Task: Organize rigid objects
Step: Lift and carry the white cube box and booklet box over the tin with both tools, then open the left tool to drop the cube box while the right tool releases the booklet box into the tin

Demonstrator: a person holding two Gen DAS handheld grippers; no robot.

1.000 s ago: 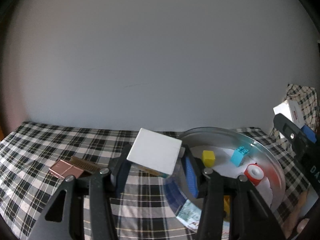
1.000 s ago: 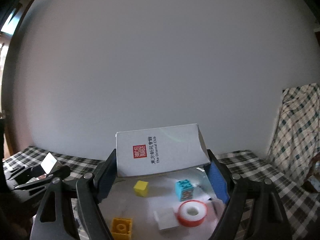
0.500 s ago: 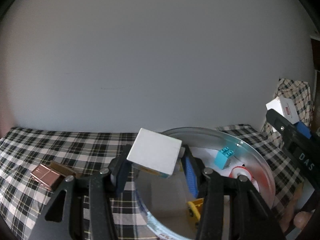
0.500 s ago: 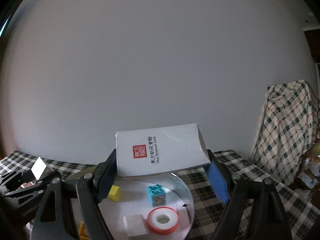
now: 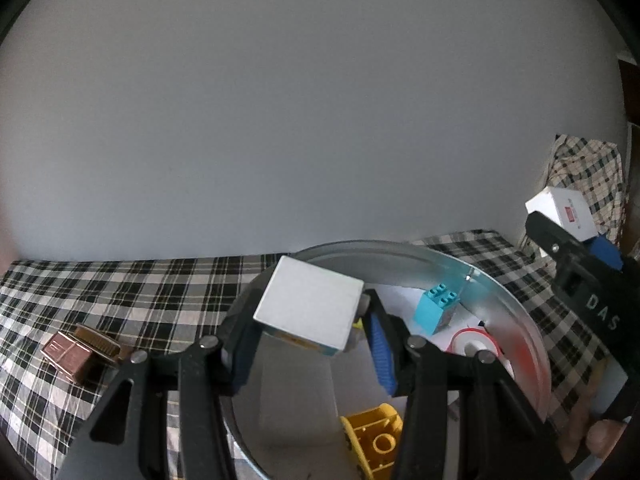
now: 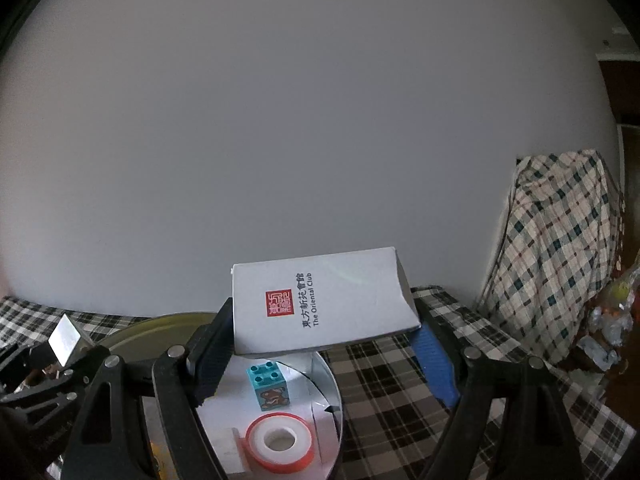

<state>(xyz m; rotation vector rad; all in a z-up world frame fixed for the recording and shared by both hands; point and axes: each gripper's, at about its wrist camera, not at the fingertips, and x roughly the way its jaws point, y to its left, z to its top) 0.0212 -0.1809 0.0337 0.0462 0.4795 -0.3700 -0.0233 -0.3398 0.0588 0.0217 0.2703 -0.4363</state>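
- Fingers of your left gripper (image 5: pixel 308 354) are clamped on a small white box (image 5: pixel 310 310), tilted, which hangs over the near-left edge of the round metal tray (image 5: pixel 516 320).
- Your right gripper (image 6: pixel 320 354) has its fingers pressed against both ends of a larger white box (image 6: pixel 320 300) printed with a red seal and "The Oriental Club"; you hold it above the tray's right edge.
- Inside the tray lie a teal toy brick (image 6: pixel 270 386) with a bear picture, a red-rimmed tape roll (image 6: pixel 280 442) just in front of it, and a yellow brick (image 5: pixel 374 438) nearer your left gripper.
- On the checked cloth covering the desk (image 5: pixel 120 296), well left of the tray, sits a small copper-brown box (image 5: pixel 68 354) touching a ribbed gold-coloured piece (image 5: pixel 98 340).
- Your right gripper also shows at the right edge of the left wrist view, carrying its box.
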